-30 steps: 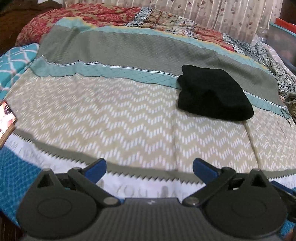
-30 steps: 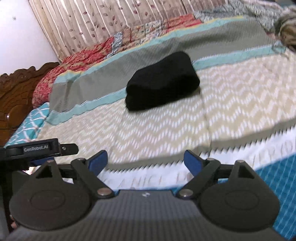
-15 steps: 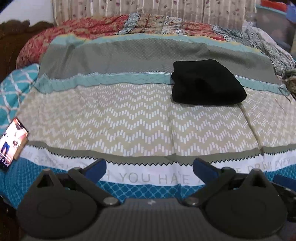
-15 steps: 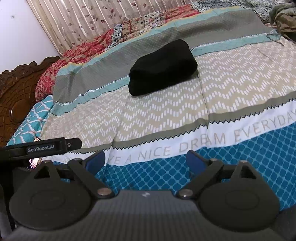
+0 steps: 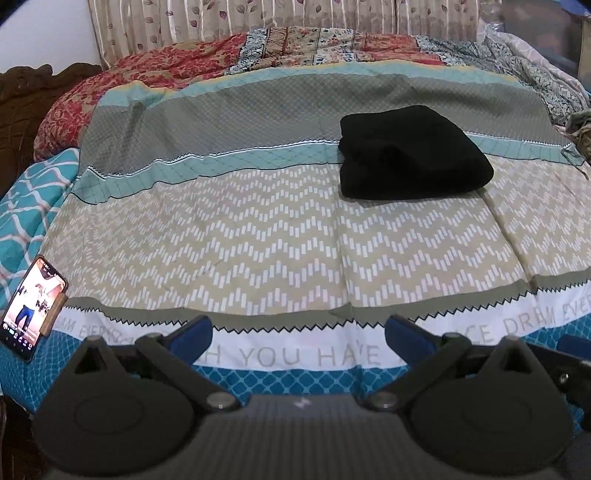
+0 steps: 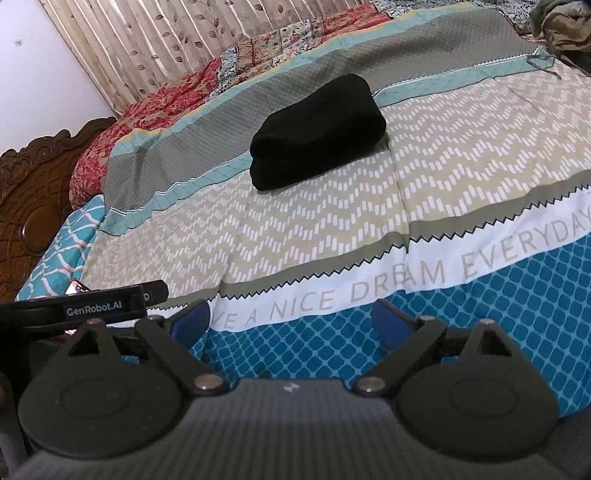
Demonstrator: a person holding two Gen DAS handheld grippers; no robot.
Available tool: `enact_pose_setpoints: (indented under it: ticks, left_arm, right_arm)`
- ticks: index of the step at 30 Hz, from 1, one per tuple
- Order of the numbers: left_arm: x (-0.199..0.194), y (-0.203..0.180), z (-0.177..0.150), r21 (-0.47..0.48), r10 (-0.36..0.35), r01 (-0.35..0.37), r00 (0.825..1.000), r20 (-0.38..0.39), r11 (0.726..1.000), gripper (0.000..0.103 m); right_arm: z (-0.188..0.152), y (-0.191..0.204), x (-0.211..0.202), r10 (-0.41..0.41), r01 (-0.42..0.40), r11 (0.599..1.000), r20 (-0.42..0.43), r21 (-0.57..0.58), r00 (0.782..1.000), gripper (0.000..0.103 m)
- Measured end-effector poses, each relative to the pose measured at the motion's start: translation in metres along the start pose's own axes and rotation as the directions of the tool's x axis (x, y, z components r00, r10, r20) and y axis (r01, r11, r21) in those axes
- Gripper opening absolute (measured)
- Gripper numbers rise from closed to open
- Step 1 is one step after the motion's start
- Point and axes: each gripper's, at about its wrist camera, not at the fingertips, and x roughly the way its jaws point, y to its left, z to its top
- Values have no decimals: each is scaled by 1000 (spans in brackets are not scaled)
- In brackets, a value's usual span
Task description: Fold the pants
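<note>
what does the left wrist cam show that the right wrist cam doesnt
Only the left wrist view shows the lit phone screen in full at the bed's left edge, and the words "YOU HAVE" on the bedsheet.

Only the right wrist view shows the carved wooden headboard clearly, the words "NICE DREAM EVERYDAY", and the other gripper's body labelled GenRobot.AI.

Both show the folded black pants lying on the sheet, the leaf-print curtain and the red floral quilt. The left gripper and right gripper each stand open and empty, well short of the pants.
</note>
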Motion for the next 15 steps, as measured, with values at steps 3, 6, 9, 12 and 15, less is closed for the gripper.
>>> enact_pose_setpoints:
  ticks: [3,6,9,12,15]
  left_arm:
    - [2,1,-1,-6,-22,22,1000,-12,1000,103]
    - [2,-1,-2,-4,-30,30,999,-19,1000,103]
    - [1,-5,-3,12,-23,24,1000,-17,1000,103]
    - [-1,-11,-5,32,-33,34,999,-26,999,103]
    - [0,-18,-7,53,-32,35,998,-50,998,103]
  right_arm:
    - [0,-1,0,-1,1,1000,-5,3,1000,96]
    - [-1,0,-1,-3,3,1000,-9,2,1000,96]
    - [-1,0,-1,-9,9,1000,-15,3,1000,96]
    - [-3,-3,-4,-22,22,1000,-14,6,1000,96]
    - [-4,-6,-10,-43,43,999,3,8,999,96]
